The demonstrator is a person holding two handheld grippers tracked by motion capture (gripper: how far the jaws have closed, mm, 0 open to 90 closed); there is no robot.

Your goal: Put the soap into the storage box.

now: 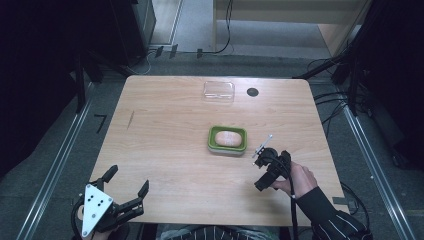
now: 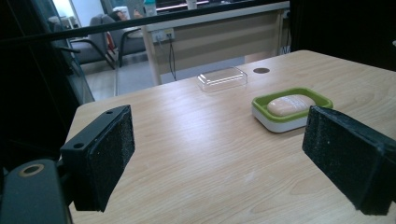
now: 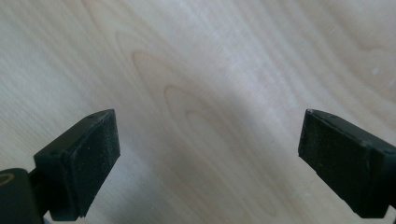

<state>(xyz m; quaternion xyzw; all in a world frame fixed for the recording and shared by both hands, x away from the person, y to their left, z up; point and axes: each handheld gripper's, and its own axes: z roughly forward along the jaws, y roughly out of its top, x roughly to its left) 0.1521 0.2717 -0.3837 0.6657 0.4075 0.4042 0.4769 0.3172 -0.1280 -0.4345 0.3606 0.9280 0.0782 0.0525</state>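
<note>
Here, both grippers are spread wide and hold nothing: the left gripper (image 1: 129,181) at the table's (image 1: 165,130) near corner, the right gripper (image 3: 208,163) over bare wood just beside the soap (image 1: 228,137) in its green dish (image 1: 213,142).

wooden table (image 1: 165,150), round grommet (image 1: 252,92)

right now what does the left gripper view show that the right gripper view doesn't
Left gripper view: the green-rimmed white soap dish holding a pale bar of soap, the clear plastic lid farther back, a round dark grommet, and a grey chair past the table.

Right gripper view: close-up wood grain, seen from straight above.

Both: the light wooden table between two open black jaws.
</note>
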